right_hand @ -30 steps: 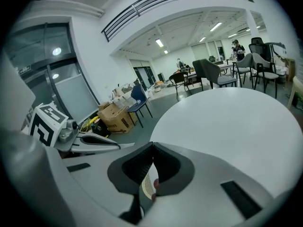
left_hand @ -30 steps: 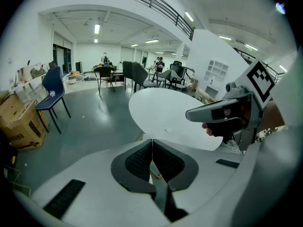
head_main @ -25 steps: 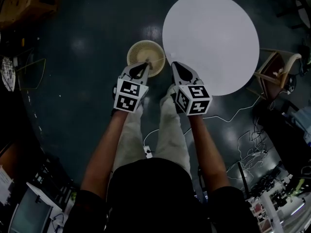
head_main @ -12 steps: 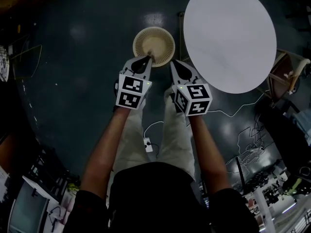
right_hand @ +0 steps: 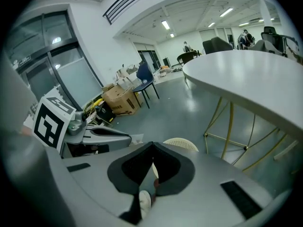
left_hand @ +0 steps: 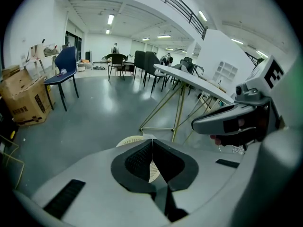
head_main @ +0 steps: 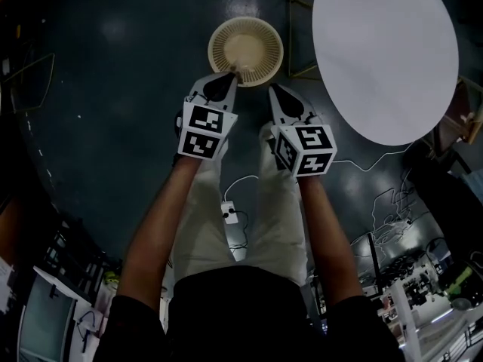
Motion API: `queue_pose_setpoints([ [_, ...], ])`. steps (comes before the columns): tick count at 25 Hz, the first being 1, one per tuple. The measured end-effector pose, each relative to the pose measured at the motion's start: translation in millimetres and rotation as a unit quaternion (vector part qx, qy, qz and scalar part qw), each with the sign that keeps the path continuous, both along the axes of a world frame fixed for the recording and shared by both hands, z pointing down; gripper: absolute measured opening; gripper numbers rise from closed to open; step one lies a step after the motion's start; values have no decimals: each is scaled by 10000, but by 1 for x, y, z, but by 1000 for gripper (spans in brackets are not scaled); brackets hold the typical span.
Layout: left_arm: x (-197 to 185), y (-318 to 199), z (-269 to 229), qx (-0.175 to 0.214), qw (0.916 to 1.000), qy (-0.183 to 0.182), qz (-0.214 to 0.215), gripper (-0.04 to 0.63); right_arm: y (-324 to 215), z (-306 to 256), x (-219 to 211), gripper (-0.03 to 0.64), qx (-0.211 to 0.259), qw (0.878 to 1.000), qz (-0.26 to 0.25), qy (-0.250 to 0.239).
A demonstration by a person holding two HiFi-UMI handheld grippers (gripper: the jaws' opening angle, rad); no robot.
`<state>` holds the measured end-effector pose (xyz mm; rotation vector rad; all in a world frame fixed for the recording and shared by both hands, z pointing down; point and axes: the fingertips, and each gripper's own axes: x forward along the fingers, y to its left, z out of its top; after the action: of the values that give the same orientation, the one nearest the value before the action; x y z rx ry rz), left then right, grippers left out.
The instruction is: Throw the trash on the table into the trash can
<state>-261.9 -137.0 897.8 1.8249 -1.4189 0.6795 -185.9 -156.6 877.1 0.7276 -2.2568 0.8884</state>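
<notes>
Trash can [head_main: 246, 51] shifted up-frame (mouth probably upward).

Trash can [head_main: 245, 51]: I log one cream, round, perforated basket, upright on the floor, near the white round worktop [head_main: 385, 51].

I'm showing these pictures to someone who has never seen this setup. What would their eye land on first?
The big white round table top glows at the head view's upper right against the dark floor. Left of it, a beige round lattice trash basket stands on the floor, and the left gripper and right gripper, each bearing a black-and-white marker cube, point toward it with jaws shut and empty.
</notes>
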Motion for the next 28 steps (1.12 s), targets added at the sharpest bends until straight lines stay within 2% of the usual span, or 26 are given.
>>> queue_pose_setpoints([
  [6,-2,12,56,-120,9999,103,-2,18,3,56,4,18,-75,9998,79,138],
  [13,-16,15,119,-241,9979,401,-444,18,-1,111,-2,18,-97,9997,88,185],
  [23,-20,19,195,-351,9992,148,-107,18,4,173,-16,18,-218,9993,166,253],
  [28,-22,19,230,-450,9988,99,-150,18,7,204,-20,18,-337,9989,181,282],
])
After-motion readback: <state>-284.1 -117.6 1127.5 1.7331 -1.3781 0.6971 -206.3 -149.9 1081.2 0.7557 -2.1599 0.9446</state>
